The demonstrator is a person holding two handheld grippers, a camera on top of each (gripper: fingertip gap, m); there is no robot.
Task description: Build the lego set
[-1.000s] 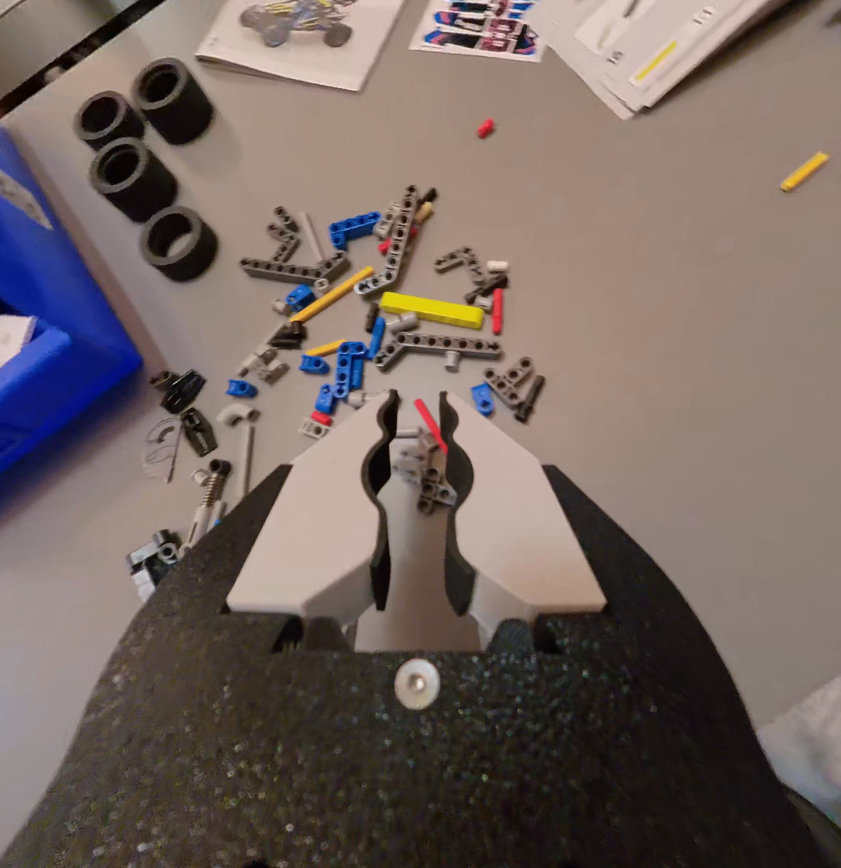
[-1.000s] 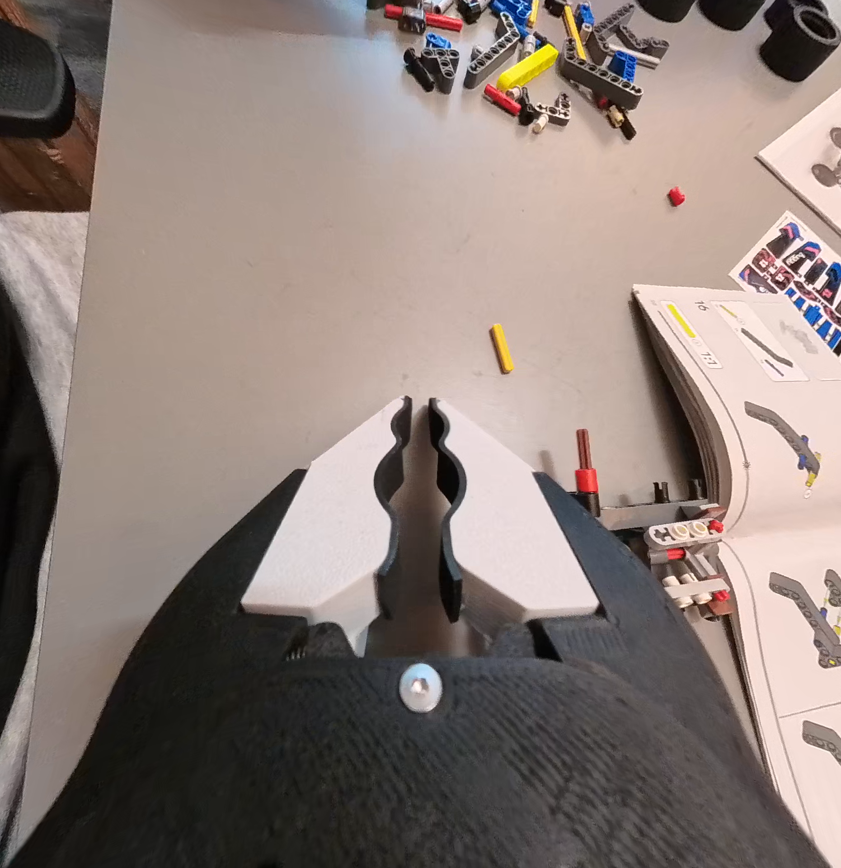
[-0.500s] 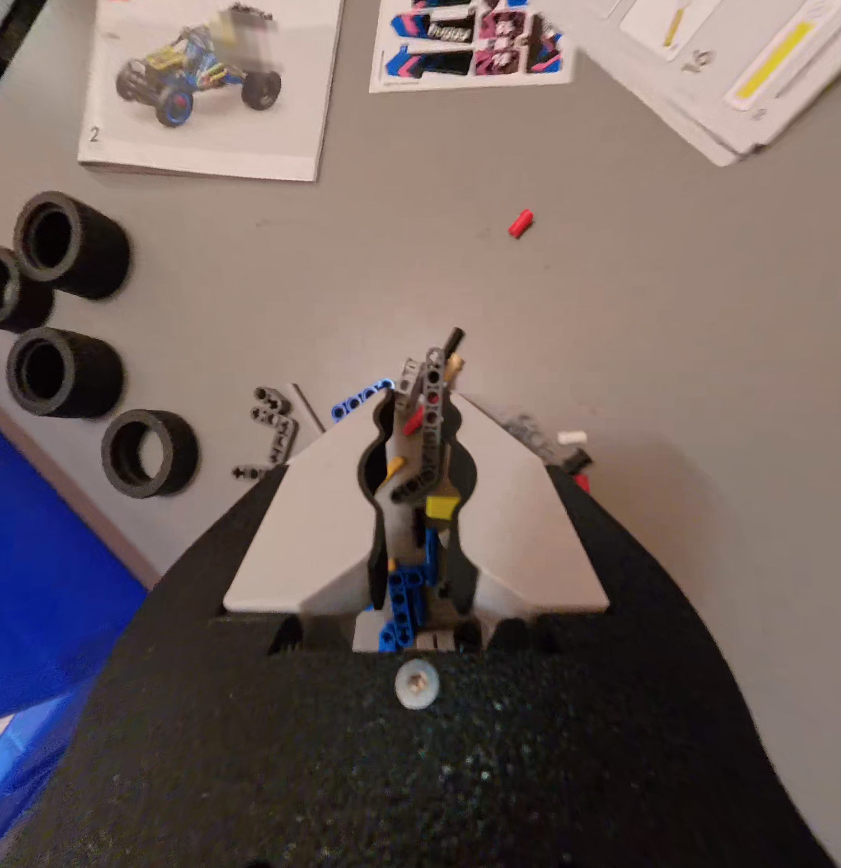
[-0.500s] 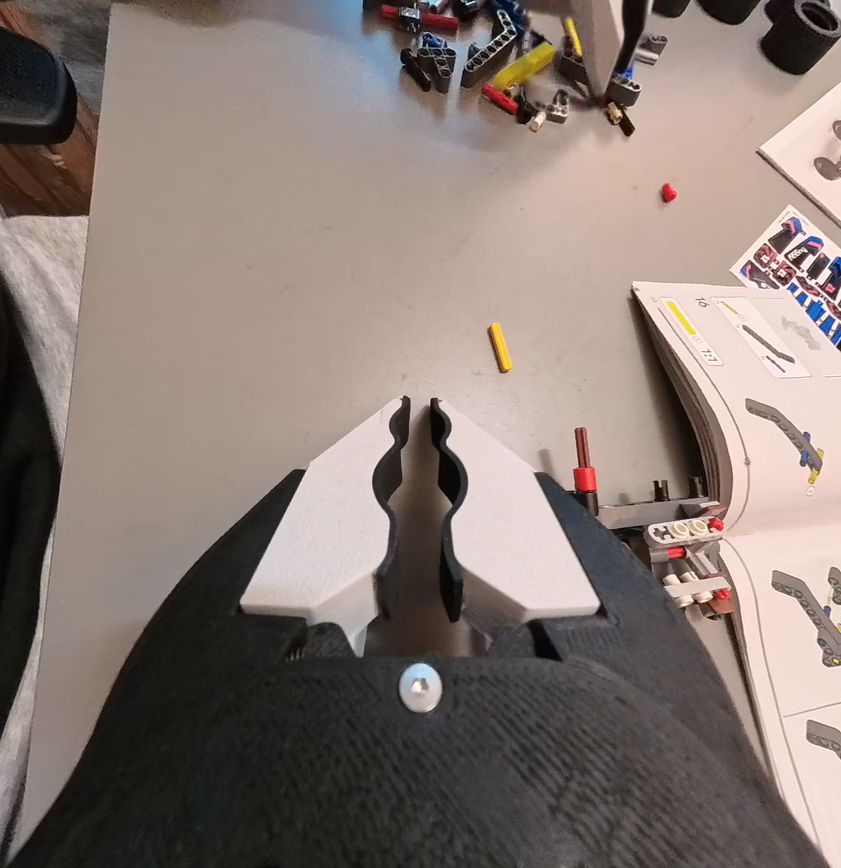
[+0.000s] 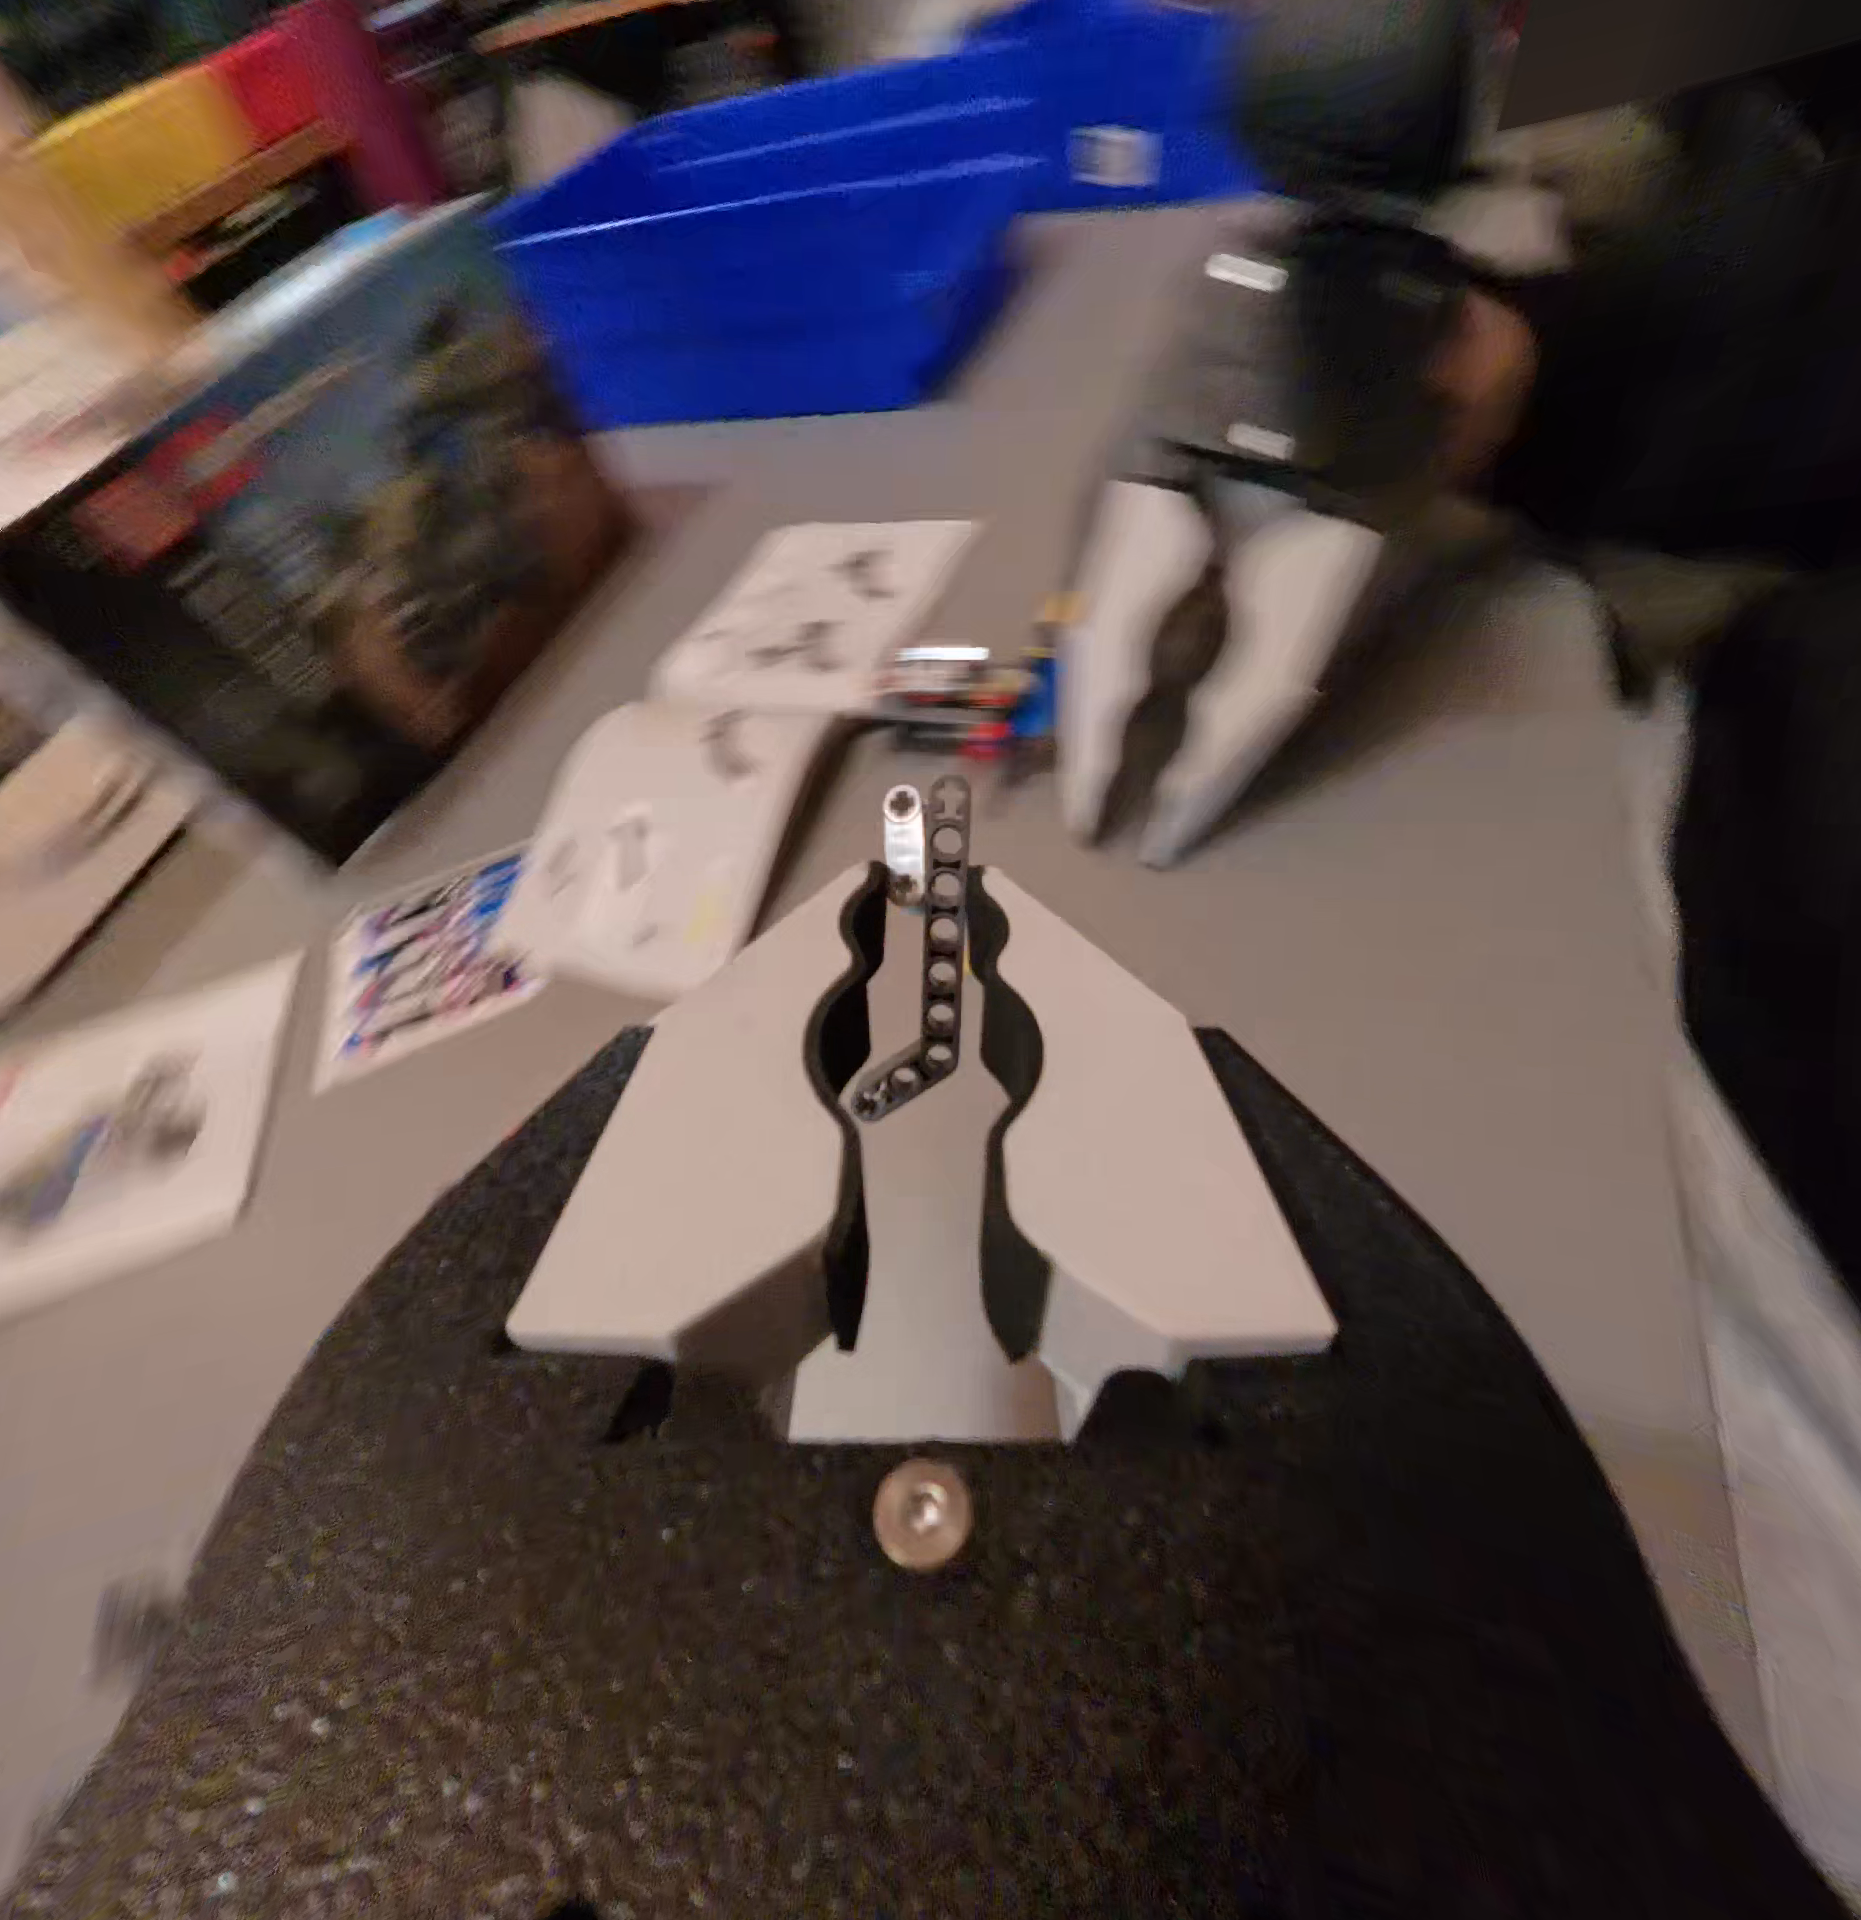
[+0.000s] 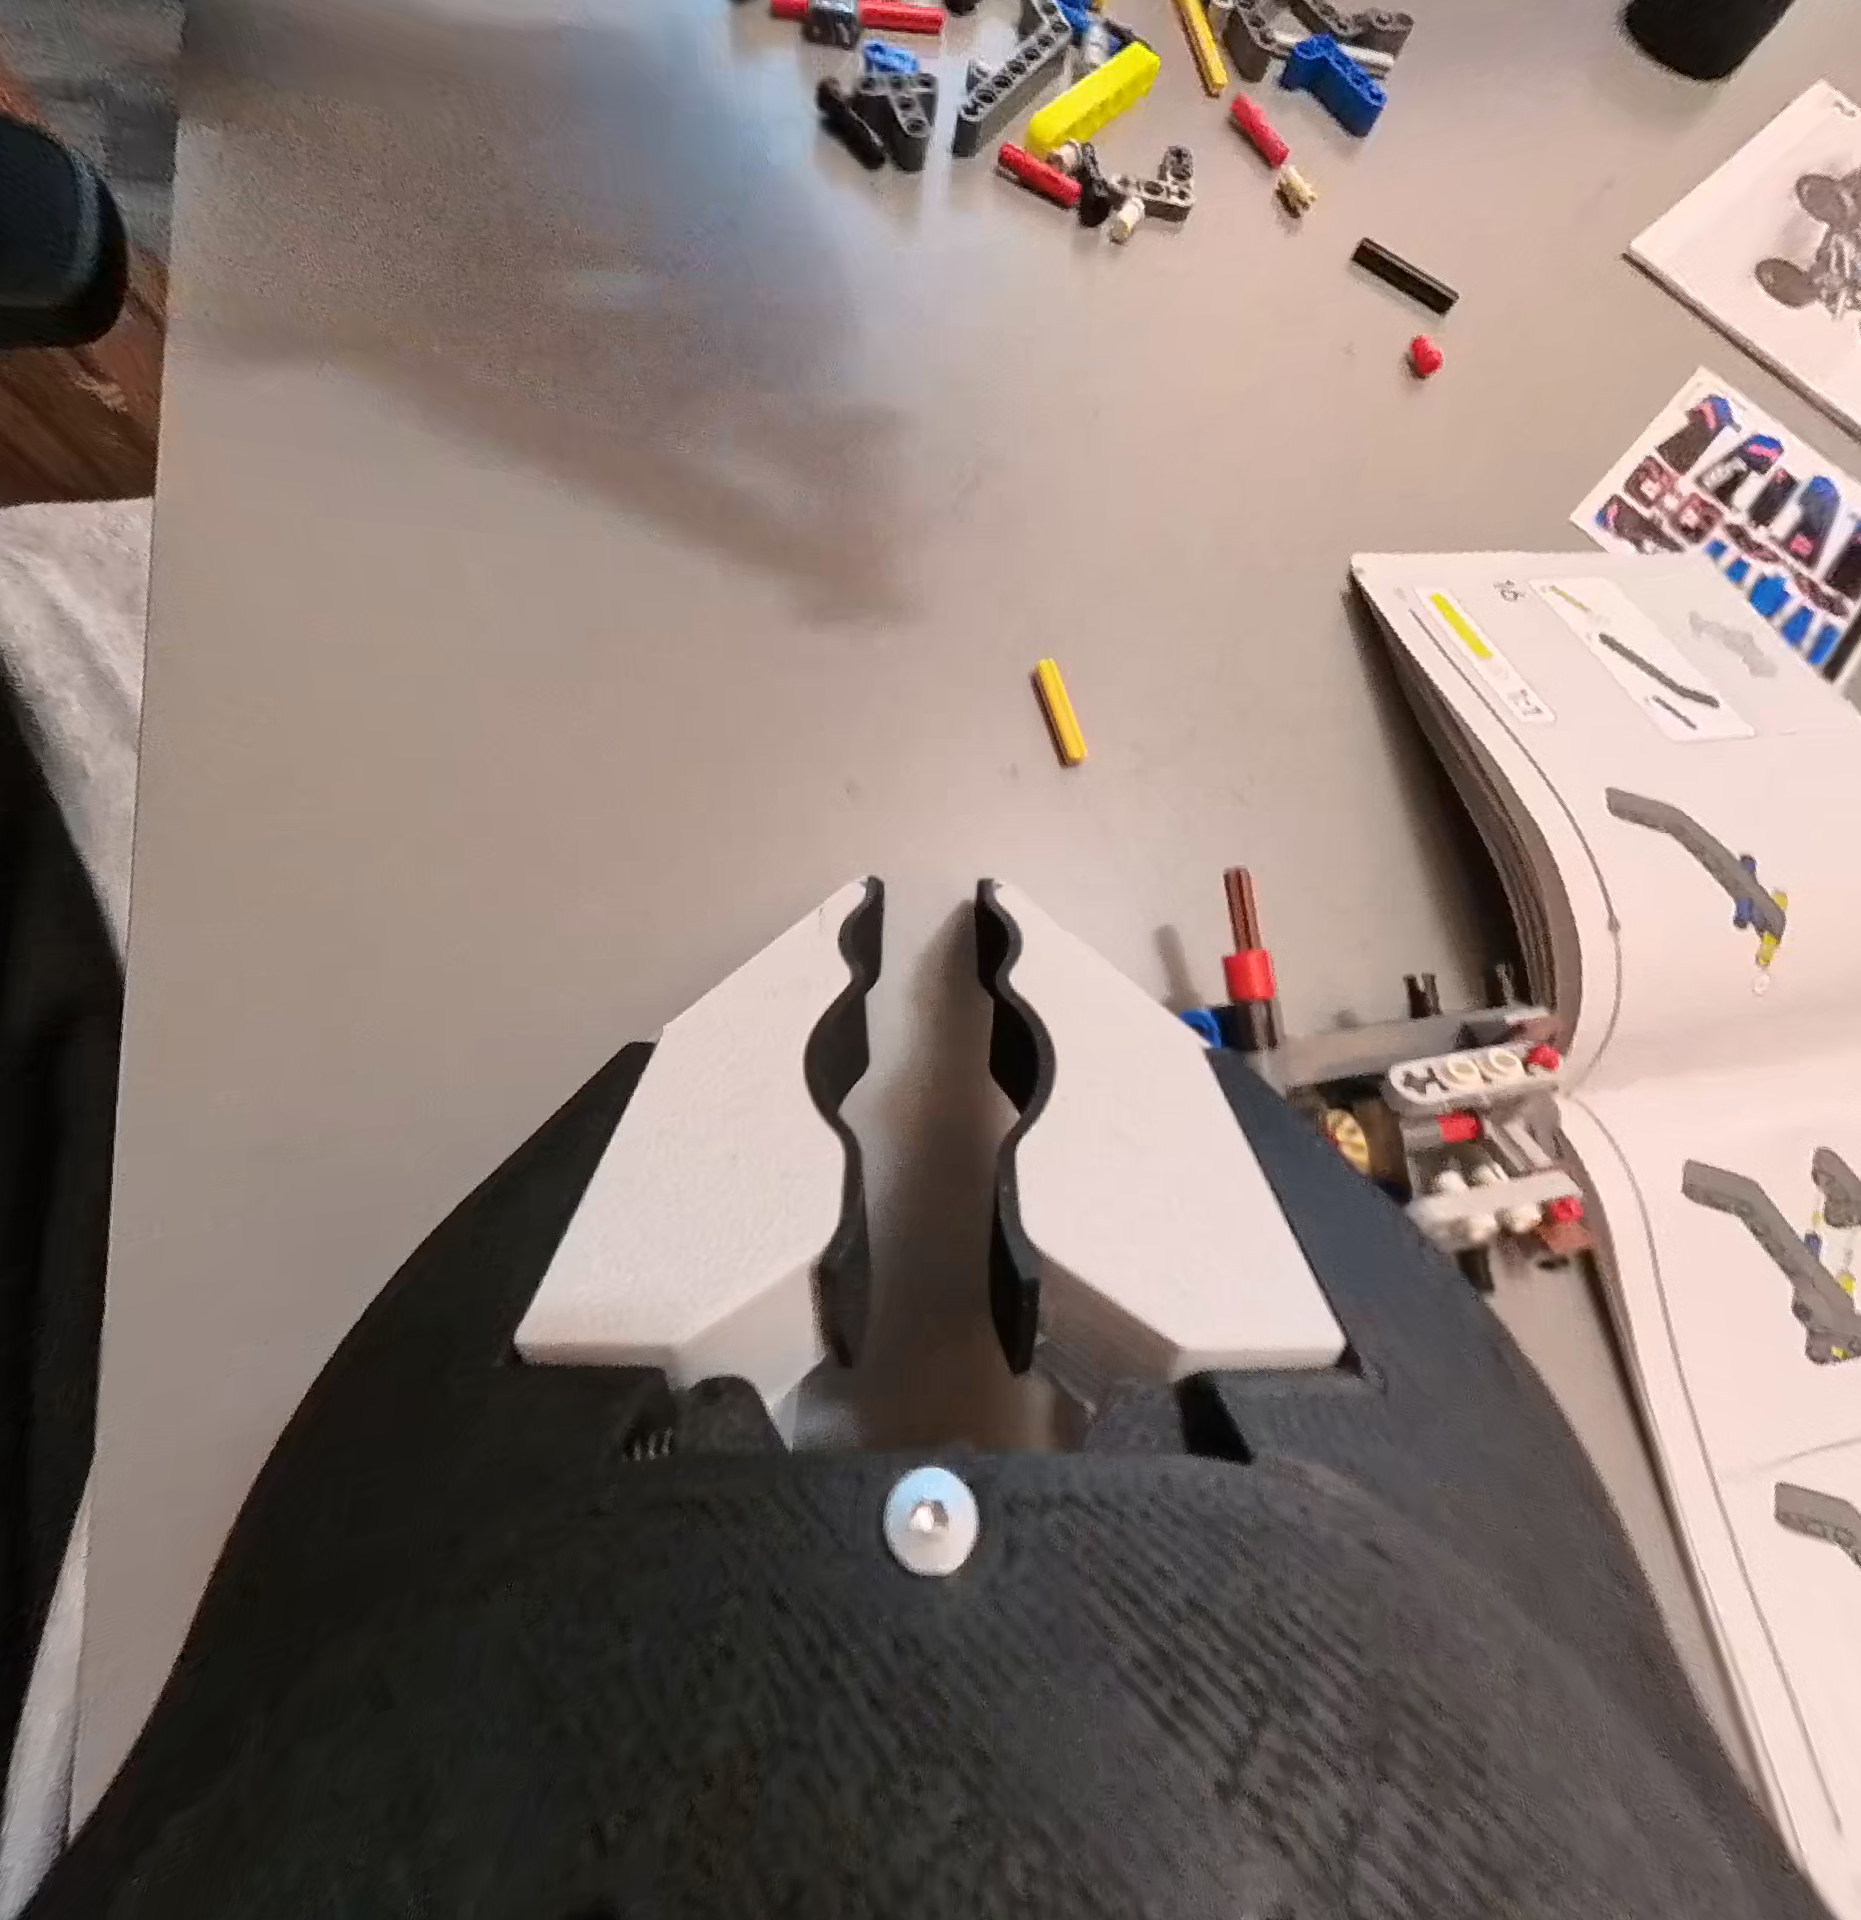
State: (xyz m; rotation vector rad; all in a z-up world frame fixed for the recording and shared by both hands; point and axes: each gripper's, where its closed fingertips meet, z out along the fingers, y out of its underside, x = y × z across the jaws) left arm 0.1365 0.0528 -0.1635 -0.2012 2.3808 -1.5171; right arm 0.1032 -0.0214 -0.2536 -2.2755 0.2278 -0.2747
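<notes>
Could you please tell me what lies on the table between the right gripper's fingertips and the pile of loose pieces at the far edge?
In the right wrist view, only a small yellow axle lies between the right gripper and the pile.

Left gripper (image 5: 928,883) lifted bent beam (image 5: 928,977) from pile, apparently clamped.

Our left gripper (image 5: 931,883) is raised off the table, its jaws closed on a bent black beam (image 5: 931,971). Our right gripper (image 6: 928,899) hangs low over the table, jaws slightly apart with nothing between them.
</notes>
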